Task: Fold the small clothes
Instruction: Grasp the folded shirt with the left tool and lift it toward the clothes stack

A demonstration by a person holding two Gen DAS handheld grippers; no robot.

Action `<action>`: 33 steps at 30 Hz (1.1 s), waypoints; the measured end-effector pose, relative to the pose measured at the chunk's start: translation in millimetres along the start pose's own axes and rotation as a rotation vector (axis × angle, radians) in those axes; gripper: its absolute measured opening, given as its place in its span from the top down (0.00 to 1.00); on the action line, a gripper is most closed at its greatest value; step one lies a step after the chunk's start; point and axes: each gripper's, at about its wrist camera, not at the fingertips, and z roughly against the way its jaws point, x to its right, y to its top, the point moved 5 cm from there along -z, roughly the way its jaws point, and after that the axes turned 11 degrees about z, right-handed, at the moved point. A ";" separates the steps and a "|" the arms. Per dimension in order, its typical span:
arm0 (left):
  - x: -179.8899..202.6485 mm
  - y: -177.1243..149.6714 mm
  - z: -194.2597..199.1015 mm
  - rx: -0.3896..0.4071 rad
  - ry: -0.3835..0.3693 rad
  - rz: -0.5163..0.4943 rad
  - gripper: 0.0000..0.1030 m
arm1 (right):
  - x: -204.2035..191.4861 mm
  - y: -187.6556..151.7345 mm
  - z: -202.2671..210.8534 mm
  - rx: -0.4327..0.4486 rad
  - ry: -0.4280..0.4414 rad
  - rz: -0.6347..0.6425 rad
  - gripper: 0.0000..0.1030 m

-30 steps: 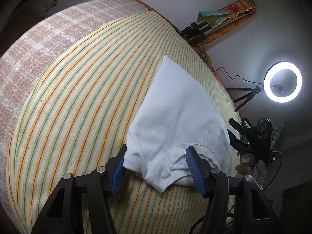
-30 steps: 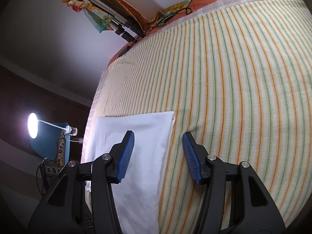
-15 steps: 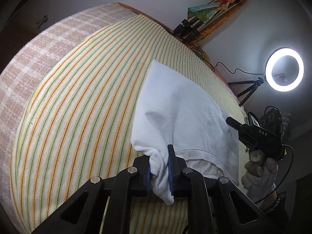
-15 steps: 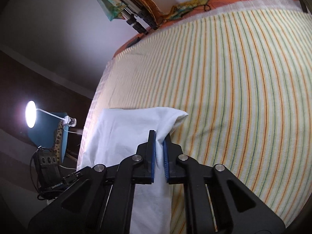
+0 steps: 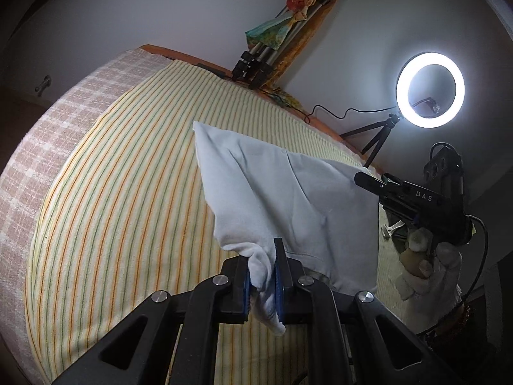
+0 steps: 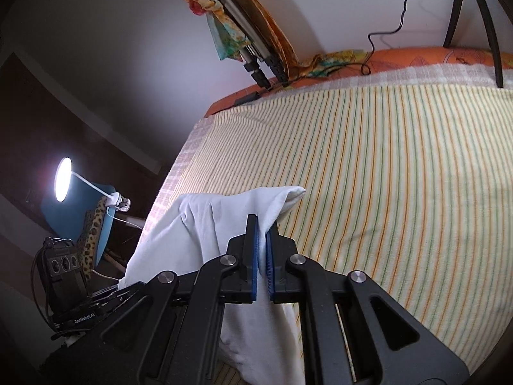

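Note:
A small white shirt [image 5: 282, 192] is lifted off the striped bed cover [image 5: 128, 192]. My left gripper [image 5: 262, 284] is shut on its near edge by the neckline, with a fold of cloth hanging between the blue pads. My right gripper [image 6: 262, 256] is shut on the opposite edge of the white shirt [image 6: 205, 231], which drapes down below the jaws. In the left wrist view the right gripper [image 5: 365, 179] pinches the shirt's far right corner, held by a gloved hand [image 5: 423, 269].
The striped cover [image 6: 384, 192] spreads wide to the right. A lit ring light [image 5: 429, 89] on a tripod stands past the bed's far edge. Folded tripods [image 5: 256, 64] lean on the wall. A desk lamp [image 6: 64, 179] and blue chair stand beside the bed.
Both grippers shut on the shirt's edges, then lifted it off the cover. The shirt now hangs stretched between them instead of lying flat.

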 end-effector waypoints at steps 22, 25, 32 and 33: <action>156.1 -25.0 -61.2 -0.098 -0.147 -0.224 0.92 | 58.4 15.1 130.2 0.116 -0.180 0.061 0.95; 181.5 -27.3 -76.1 -0.103 -0.166 -0.257 0.92 | 80.4 15.2 152.8 0.133 -0.210 0.043 0.95; 246.4 -29.5 -111.3 -0.113 -0.218 -0.331 0.92 | 132.0 27.2 213.8 0.185 -0.304 0.011 0.95; 256.9 -29.5 -116.0 -0.114 -0.227 -0.342 0.92 | 137.8 30.1 222.2 0.192 -0.319 0.011 0.95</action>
